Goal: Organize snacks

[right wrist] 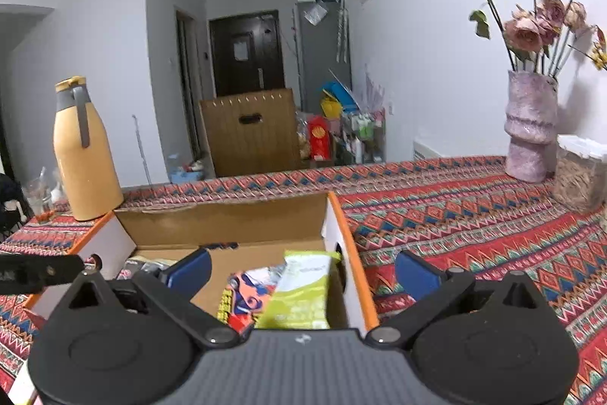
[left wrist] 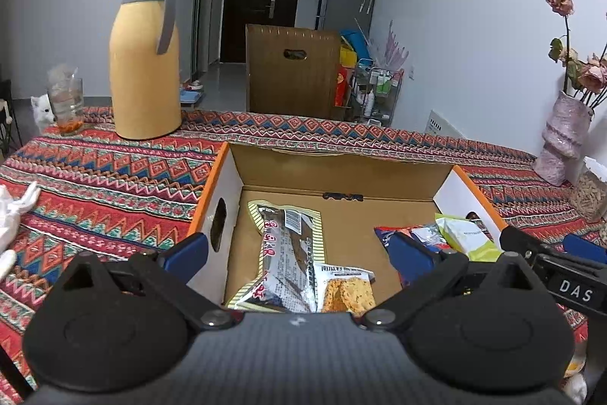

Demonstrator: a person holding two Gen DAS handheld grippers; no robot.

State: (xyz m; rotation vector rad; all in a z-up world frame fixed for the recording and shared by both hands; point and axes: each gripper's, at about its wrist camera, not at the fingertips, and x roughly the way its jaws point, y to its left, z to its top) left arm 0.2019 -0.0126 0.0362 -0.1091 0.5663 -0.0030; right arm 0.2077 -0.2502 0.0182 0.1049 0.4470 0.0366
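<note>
Both tools hang spread wide and hold nothing. The left tool (left wrist: 299,253) sits over the open box (left wrist: 383,160), above the silver packet (left wrist: 290,245) and the cracker packet (left wrist: 347,291). The right tool (right wrist: 303,270) straddles the box's right wall, the green packet (right wrist: 299,295) and red packet (right wrist: 246,298) just ahead. The snacks lie loose on the box floor, probably dropped in. On the bench, a flask (left wrist: 146,59) at 11 o'clock and a vase (right wrist: 531,128) at 2 o'clock stand clear.
</note>
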